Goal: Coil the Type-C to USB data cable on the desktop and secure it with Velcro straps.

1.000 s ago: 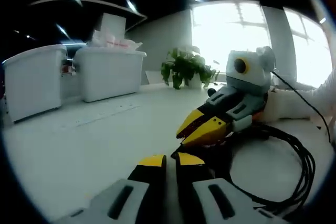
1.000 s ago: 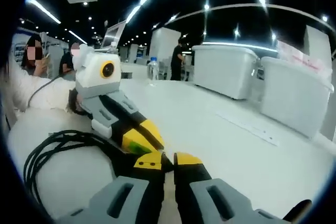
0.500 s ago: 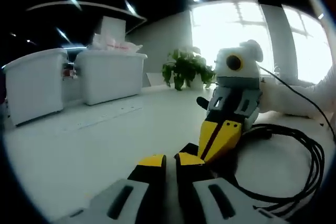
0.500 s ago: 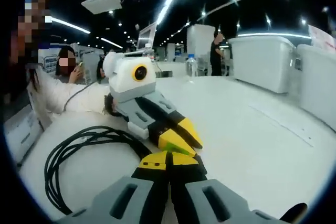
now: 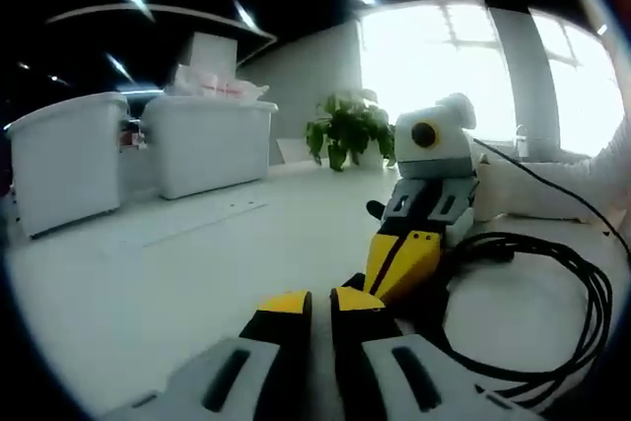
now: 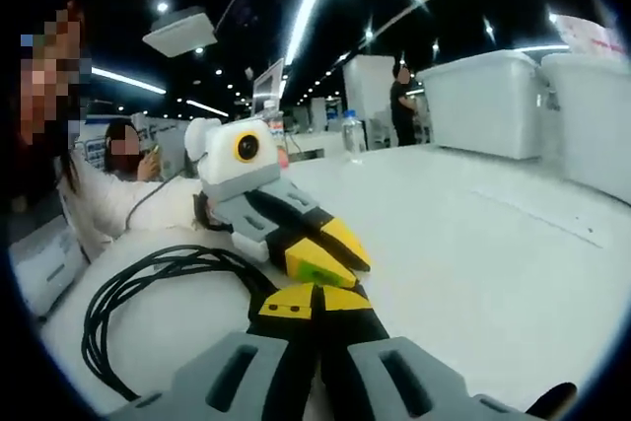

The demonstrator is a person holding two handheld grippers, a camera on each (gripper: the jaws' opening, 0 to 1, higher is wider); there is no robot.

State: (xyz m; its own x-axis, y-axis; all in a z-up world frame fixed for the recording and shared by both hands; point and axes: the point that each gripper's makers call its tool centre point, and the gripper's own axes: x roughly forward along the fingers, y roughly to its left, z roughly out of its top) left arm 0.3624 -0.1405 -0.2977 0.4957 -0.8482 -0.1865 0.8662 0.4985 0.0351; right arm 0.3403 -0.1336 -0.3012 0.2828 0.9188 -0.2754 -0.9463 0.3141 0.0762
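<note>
Fingers of left gripper [image 5: 315, 301] & right gripper [image 6: 308, 299] both pressed together, tips meeting at edge of black cable [image 6: 148, 288], which lies loosely looped on white table [image 5: 177, 263]; coil roughly formed, Velcro strapping prob. left.

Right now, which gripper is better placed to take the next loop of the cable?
Probably right. Both grippers meet at the black cable's bundle; the coil lies beside the right gripper, whose jaws look shut. The left gripper is shut, farther from it.
</note>
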